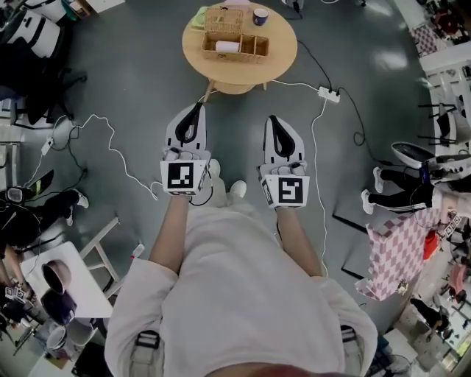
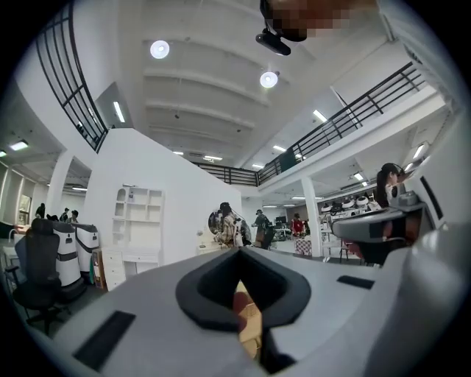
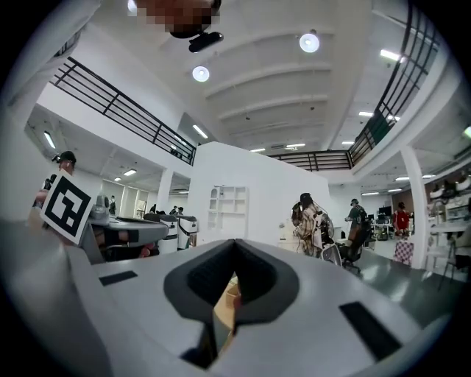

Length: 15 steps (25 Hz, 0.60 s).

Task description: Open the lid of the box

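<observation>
The person (image 1: pixel 243 294) stands closest to the head view, in a white top, with both forearms extended forward over the grey floor (image 1: pixel 132 88).

1. Left claw (image 1: pixel 193 110): held low in front of the body, pointing toward the bench (image 1: pixel 283 51). In the left gripper view the two dark pads meet at the tips. The claw is fully together and holds nothing. Its marker cube (image 1: pixel 181 177) faces up.
2. Right claw (image 1: pixel 274 121): held parallel to the left claw, just beside it and level with it. In the right gripper view the pads are also together, with nothing between them. Its marker cube (image 1: pixel 288 190) faces up.
3. Box (image 1: pixel 234 34): a wicker box on the round wooden bench, ahead of both claws and well apart from them. A woven panel covers its rear part. The front compartments are open at the top, and one holds a white roll (image 1: pixel 227 46).
4. Cup (image 1: pixel 260 16): stands on the bench just beside the box, at its far right corner.
5. A white cable (image 1: pixel 118 154) runs across the floor to the left. A power strip (image 1: pixel 329 93) lies to the right of the bench.
</observation>
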Each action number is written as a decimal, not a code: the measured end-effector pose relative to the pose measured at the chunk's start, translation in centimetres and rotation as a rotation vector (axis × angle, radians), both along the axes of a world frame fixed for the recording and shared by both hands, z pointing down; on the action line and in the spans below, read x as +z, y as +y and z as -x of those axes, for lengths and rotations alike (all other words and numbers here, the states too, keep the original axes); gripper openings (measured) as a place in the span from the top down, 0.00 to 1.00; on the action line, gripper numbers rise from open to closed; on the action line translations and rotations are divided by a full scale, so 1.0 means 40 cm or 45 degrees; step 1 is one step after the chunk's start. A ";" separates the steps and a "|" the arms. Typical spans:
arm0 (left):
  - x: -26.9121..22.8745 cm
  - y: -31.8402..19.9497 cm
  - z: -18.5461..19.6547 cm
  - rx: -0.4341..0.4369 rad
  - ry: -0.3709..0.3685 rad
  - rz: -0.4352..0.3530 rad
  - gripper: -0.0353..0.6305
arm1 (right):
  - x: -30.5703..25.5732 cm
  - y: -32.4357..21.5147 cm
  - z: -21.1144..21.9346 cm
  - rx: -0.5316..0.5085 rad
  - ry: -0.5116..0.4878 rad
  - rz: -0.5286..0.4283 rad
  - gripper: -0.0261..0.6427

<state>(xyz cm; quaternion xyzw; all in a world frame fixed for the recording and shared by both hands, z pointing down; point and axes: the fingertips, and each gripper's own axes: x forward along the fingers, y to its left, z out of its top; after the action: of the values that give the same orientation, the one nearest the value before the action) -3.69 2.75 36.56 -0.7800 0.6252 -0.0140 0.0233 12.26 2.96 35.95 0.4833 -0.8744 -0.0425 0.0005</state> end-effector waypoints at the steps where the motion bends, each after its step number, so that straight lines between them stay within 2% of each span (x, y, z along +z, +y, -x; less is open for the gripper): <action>1: -0.005 0.015 -0.006 0.013 -0.004 -0.006 0.96 | -0.009 0.016 0.000 0.005 0.002 -0.010 0.98; 7: -0.029 0.066 -0.022 0.075 -0.016 -0.030 0.96 | -0.033 0.062 0.006 0.054 0.012 -0.029 0.97; 15: -0.084 0.071 0.096 0.073 0.046 -0.051 0.96 | -0.085 0.073 0.139 0.038 0.017 -0.060 0.97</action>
<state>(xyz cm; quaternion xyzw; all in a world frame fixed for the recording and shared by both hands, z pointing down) -7.54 5.59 33.21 -0.7971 0.6030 0.0134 0.0280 6.70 5.88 32.55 0.4957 -0.8659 -0.0662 -0.0045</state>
